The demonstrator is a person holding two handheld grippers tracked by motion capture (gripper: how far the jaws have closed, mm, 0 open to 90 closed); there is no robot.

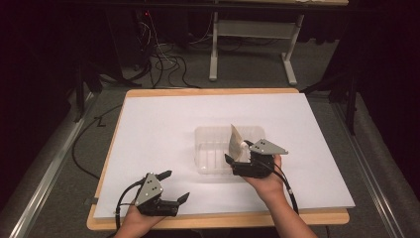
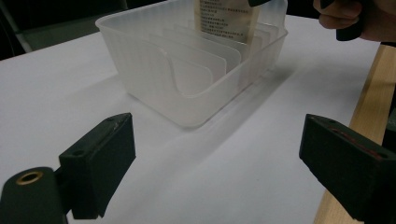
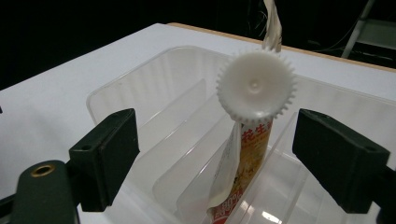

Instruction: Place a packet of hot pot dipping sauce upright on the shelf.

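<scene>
The right hand-held gripper (image 3: 215, 154) stands wide open around a spouted pouch (image 3: 243, 154), whose white cap (image 3: 256, 87) sits between and just ahead of its jaws. The pouch leans in a slot of the clear divided bin (image 1: 208, 148), propped by the dividers. The left hand-held gripper (image 1: 173, 186), open and empty, rests near the bench (image 1: 148, 114) edge.

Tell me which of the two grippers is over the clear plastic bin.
The right gripper, open beside the pouch standing in the divided bin. The left gripper sits open over bare white tabletop nearer the person.
</scene>
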